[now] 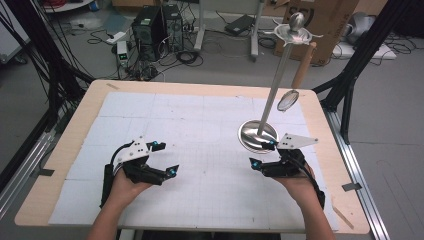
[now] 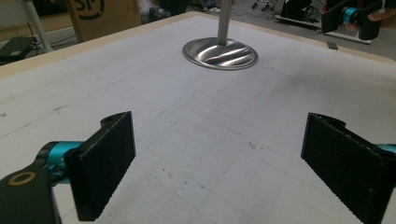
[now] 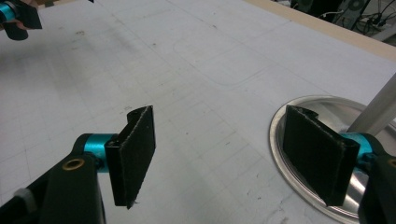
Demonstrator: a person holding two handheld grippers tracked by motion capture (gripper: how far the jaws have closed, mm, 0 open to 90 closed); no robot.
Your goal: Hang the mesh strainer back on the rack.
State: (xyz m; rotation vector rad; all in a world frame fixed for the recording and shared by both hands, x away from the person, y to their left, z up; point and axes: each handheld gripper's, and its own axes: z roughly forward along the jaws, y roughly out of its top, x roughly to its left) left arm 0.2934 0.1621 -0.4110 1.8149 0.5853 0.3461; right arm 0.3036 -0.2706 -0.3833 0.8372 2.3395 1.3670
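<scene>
Hovering near the desk's front edge, both claws stood spread and empty: left claw [image 1: 162, 157], right claw [image 1: 263, 154]. Right claw sat just beside the stand's round base [image 1: 256, 135], toward the right edge; strainer [image 1: 288, 100] hung higher up. Best approach looked slow, clear of the pole [image 1: 272, 92].

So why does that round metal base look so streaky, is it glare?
Yes: in the left gripper view the steel base mirrors the room lights as wavy bright bands; in the right gripper view its rim gleams and nearby jaws look soft; the high view is evenly lit.
</scene>
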